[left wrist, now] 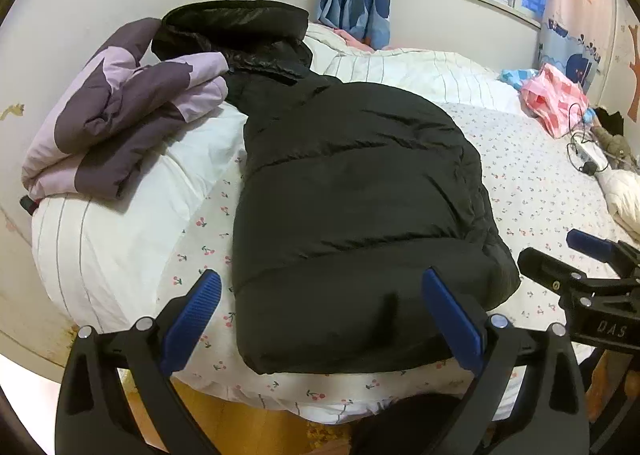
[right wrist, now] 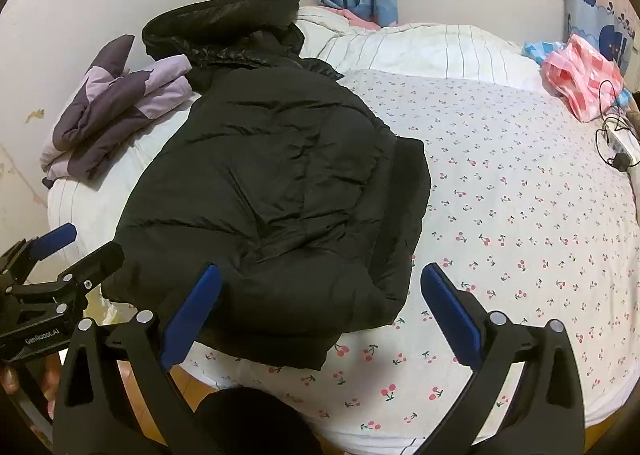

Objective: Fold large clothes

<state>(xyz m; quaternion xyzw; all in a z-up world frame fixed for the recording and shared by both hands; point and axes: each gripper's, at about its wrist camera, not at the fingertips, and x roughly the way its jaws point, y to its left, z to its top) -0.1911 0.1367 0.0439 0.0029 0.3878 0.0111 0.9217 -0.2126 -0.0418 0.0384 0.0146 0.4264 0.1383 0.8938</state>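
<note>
While black puffer jacket (left wrist: 352, 183) lies folded on bed (right wrist: 520, 195), left tongs (left wrist: 320, 319) and right tongs (right wrist: 320, 315) gape apart, empty.

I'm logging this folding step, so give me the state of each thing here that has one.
black puffer jacket: lying on the bed, sides folded in, hood end toward the wall, not gripped.
purple jacket: folded, resting on the white duvet.
white duvet: bunched along the wall side.
left gripper: open, fingers over the jacket's near hem.
right gripper: open, holding nothing.
pink plastic bag: crumpled at the bed's far corner.
</note>
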